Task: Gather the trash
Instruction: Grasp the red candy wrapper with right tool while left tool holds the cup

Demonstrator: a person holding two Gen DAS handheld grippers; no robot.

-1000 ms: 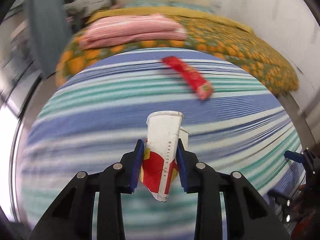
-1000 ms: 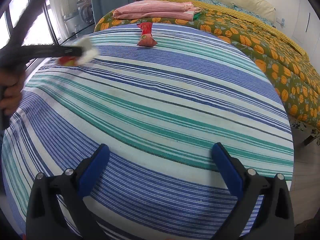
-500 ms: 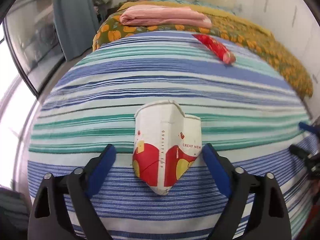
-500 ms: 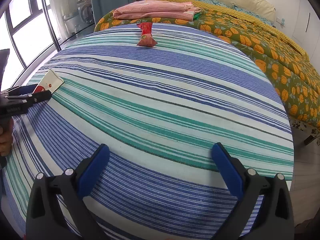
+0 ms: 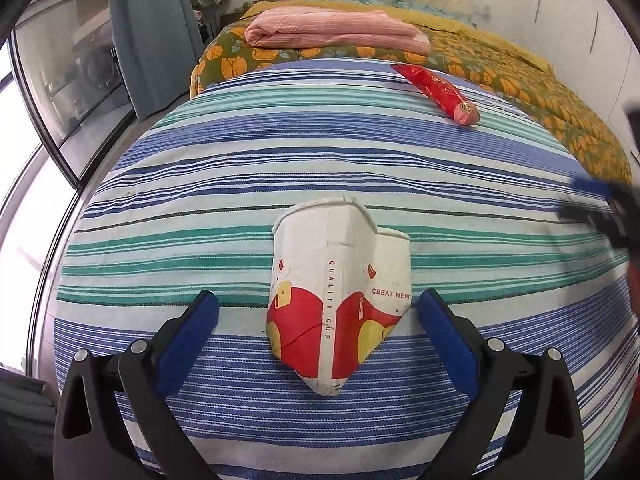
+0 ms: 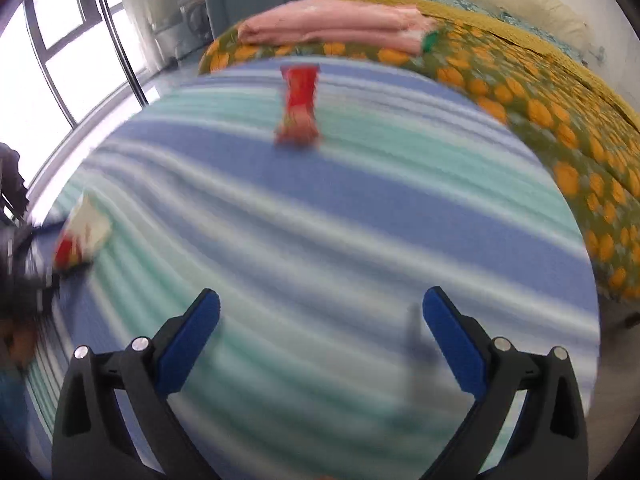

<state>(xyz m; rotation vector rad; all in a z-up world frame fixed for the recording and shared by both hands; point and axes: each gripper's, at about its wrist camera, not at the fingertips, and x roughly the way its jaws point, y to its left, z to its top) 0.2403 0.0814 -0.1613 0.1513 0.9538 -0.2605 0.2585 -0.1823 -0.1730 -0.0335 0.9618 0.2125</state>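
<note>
My left jaws are opening and stand wide, with the crushed white paper cup with red and yellow print (image 5: 340, 304) lying between them but touched by neither blue pad; it rests flat on the blue, green and white striped sheet (image 5: 280, 168) that covers the bed. So my left gripper (image 5: 318, 312) holds nothing. My right jaws are wide too, and my right gripper (image 6: 320, 312) has only striped sheet between its pads, though that view is smeared by motion.

The other piece of trash, a long red plastic snack wrapper (image 5: 438, 94), lies farther up the sheet, well apart from the cup and near the green bedspread with orange flowers (image 5: 520, 92). A folded pink striped blanket (image 5: 332, 32) sits on that bedspread beyond it. In the right view the wrapper (image 6: 300, 108) is ahead of the open jaws, so I judge it to be the next thing to fetch.

What could go wrong: the wrapper is thin and slick, and on soft bedding the pads may press it into the sheet and pinch cloth along with it, or slide off its rounded end. Closing while the hand is moving fast could miss it entirely. The cup is light and creased; a brush from my left pads as they pull away could flick it toward the bed's edge.
</note>
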